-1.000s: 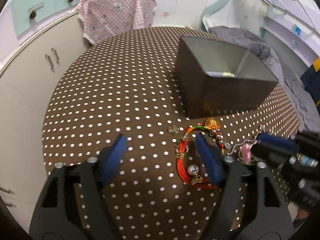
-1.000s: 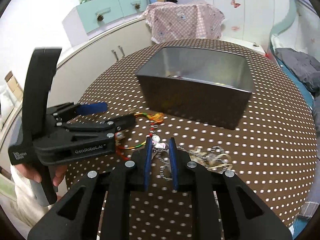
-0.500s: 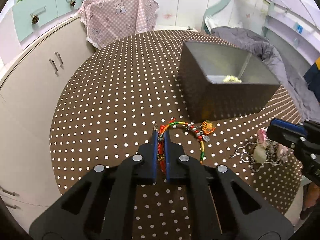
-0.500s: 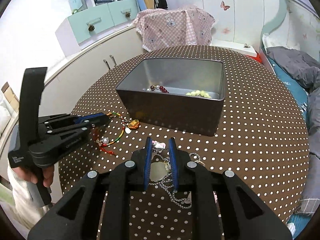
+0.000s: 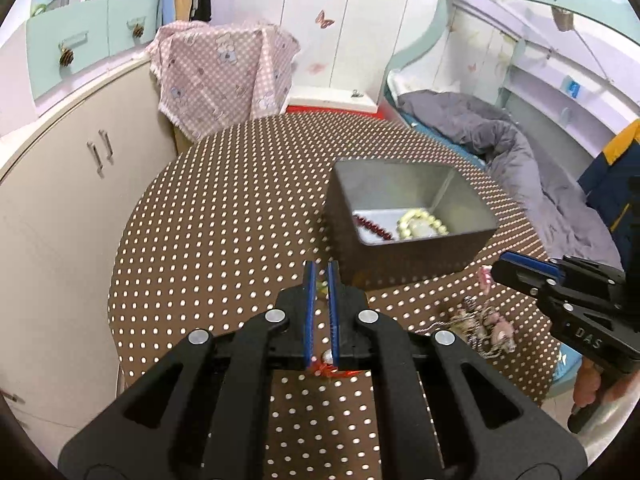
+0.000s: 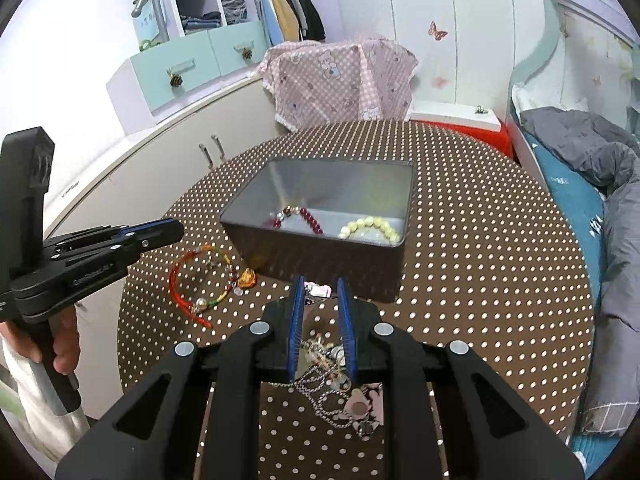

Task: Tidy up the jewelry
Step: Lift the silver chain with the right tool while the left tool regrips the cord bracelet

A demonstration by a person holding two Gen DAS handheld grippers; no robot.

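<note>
Centrally, the red-cord bracelet (image 6: 200,303) forms an open loop with multicoloured thread, small beads, one pearl bead and an amber charm (image 6: 247,279). It sits left of the dark rectangular metal box (image 6: 320,258), just under the tip of the left hand-held gripper (image 5: 320,270). That gripper's jaws are together; whether they nip the cord cannot be told. The silver chain cluster (image 6: 324,364) with pink charms trails below the right hand-held gripper (image 6: 318,284), whose jaws are clamped on the cluster's pink-and-white charm. Inside the box lie a dark red bead bracelet (image 6: 310,216) and a pale yellow bead bracelet (image 6: 370,224). All rest on the brown, white-dotted surface (image 6: 480,260).
</note>
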